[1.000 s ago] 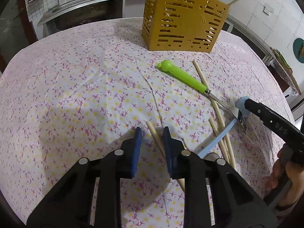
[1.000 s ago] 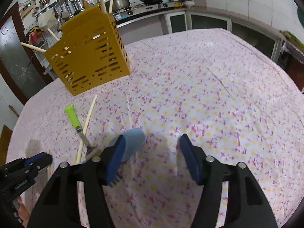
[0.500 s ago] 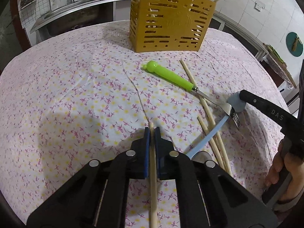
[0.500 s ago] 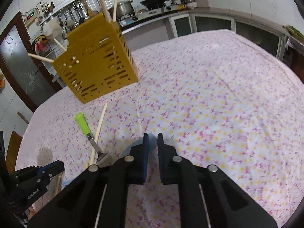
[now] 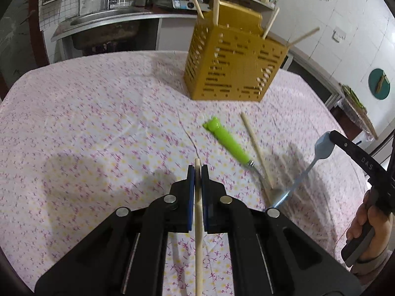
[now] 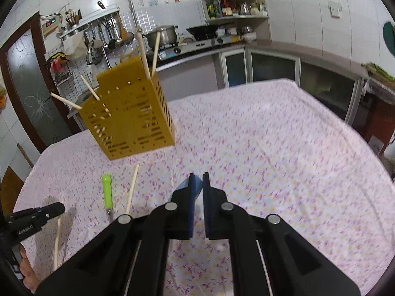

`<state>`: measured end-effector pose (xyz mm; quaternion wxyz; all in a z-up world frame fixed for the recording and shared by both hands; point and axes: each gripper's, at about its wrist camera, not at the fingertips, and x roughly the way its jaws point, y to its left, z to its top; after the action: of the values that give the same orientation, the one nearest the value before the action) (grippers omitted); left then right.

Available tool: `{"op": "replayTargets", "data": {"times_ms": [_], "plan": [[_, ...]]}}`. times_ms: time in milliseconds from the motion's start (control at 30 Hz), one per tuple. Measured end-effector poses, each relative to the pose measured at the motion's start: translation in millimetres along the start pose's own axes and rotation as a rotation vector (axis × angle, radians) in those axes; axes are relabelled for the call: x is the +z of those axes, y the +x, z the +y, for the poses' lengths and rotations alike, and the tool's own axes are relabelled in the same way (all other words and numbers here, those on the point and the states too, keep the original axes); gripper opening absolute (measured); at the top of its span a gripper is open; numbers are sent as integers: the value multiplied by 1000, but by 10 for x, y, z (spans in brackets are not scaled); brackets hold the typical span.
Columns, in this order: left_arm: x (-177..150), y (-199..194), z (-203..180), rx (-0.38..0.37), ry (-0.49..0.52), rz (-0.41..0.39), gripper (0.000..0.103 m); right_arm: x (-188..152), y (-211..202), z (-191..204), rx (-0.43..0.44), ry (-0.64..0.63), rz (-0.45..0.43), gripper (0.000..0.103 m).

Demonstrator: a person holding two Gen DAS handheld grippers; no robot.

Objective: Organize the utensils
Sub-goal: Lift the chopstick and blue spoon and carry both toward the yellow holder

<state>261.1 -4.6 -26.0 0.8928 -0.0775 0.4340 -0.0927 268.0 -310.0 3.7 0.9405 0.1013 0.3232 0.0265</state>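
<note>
A desk (image 5: 74, 123) in flowered cloth carries one yellow slotted holder (image 5: 234, 69) at 12 o'clock, four chopsticks (image 5: 216, 2) jutting from it. One green-handled fork (image 5: 228, 143) and one loose chopstick (image 5: 256, 149) lie side by side, long axes running 11 to 5 o'clock. The left gripper (image 5: 197, 170) is clamped on one chopstick (image 5: 198, 222), aimed at 12 o'clock. The right gripper (image 6: 198, 180) pinches one blue spoon (image 5: 321, 148), lifted off the cloth.

Your left gripper (image 5: 197, 170), open a second ago, has closed on the pale wooden chopstick (image 5: 198, 234) and lifted it off the floral tablecloth (image 5: 98, 128). Your right gripper (image 6: 198, 180) has clamped the light blue plastic spoon (image 5: 321, 146) by its bowl and raised it, its handle now slanting down toward the cloth.
</note>
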Motion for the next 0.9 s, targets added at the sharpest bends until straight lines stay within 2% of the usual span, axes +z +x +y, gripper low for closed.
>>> {"op": "replayTargets", "data": {"times_ms": [467, 900], "plan": [[227, -558, -48, -28, 4, -144, 4, 277, -564, 91, -19, -79, -150, 3], [453, -896, -146, -30, 42, -267, 4, 451, -871, 253, -24, -140, -238, 3]]}}
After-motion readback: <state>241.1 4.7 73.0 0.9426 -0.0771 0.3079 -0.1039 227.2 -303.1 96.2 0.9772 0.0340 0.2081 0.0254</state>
